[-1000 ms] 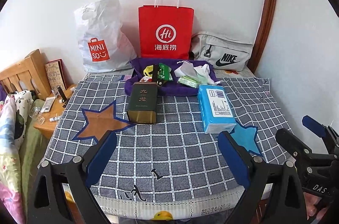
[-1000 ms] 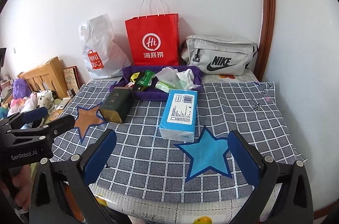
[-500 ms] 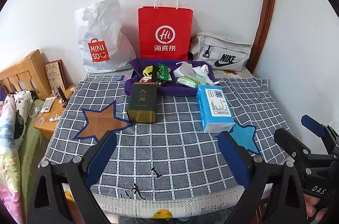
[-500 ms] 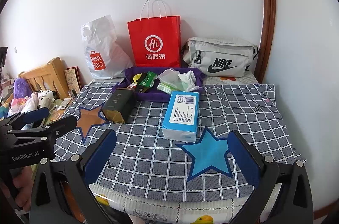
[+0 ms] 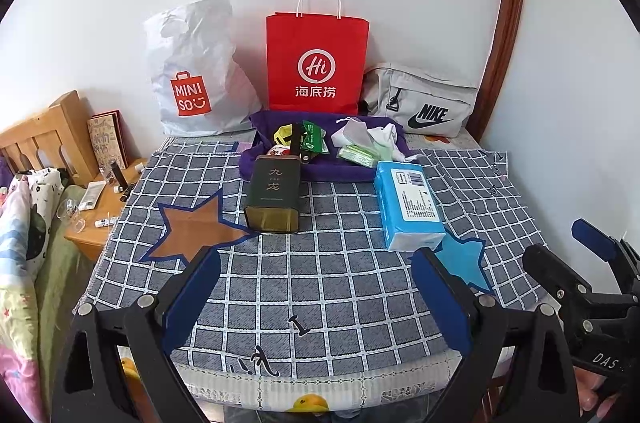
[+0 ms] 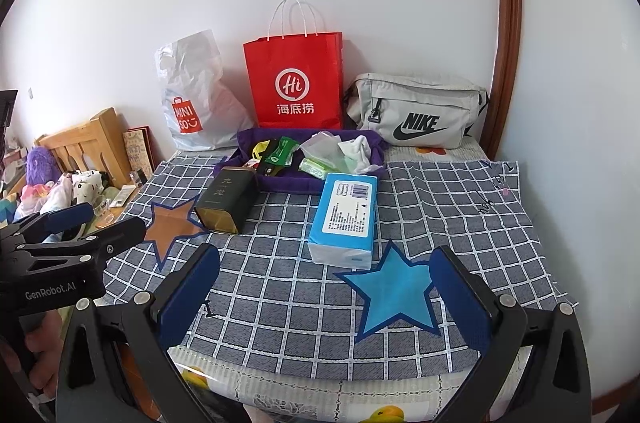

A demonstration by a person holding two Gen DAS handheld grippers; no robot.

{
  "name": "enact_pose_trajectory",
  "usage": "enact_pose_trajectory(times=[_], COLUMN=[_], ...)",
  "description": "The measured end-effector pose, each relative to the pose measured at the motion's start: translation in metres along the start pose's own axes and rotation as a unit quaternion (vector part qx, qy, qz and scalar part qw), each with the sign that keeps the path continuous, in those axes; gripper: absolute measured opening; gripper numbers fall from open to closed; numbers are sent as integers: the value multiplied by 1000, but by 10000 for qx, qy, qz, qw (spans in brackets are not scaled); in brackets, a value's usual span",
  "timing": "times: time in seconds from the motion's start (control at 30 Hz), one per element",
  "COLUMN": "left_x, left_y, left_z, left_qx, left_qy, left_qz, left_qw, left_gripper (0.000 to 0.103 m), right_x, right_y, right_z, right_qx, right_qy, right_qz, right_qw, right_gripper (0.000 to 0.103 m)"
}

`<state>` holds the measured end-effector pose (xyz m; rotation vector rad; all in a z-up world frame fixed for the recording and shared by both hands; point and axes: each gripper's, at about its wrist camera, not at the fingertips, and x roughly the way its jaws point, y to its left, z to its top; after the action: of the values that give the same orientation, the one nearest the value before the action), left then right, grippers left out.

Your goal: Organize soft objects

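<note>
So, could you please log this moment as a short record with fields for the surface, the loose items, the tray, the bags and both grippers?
surface: checked cloth with an orange star and a blue star
loose items: blue tissue pack and dark tin, both lying flat
tray: purple tray holding packets and a white cloth
bags: white plastic bag, red paper bag, grey pouch, along the wall
left gripper: open, empty
right gripper: open, empty
</note>
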<state>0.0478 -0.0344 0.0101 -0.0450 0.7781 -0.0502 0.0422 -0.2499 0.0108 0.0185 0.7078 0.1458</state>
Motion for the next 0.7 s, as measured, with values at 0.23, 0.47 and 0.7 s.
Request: enact_pose_trajectory(times=[0.23,0.47,0.7], left_x=[-1,-1,-2], left_y=[1,1,1], left_z=[0,0,1], left_qx=[-4,-6,-1], left_qy=[-3,-5,-14], left_qz=[9,11,15], left_qw=[10000,10000,10000], left_gripper=[97,97,97], right_x=[-2,-3,-4], right_y=[2,2,3], right_z=[1,1,1], right_qx=[-17,-17,-18], right_qy=[-14,-21,-28], right_qz=[15,9,11], right_qw=[10000,10000,10000], right_gripper=[103,103,103])
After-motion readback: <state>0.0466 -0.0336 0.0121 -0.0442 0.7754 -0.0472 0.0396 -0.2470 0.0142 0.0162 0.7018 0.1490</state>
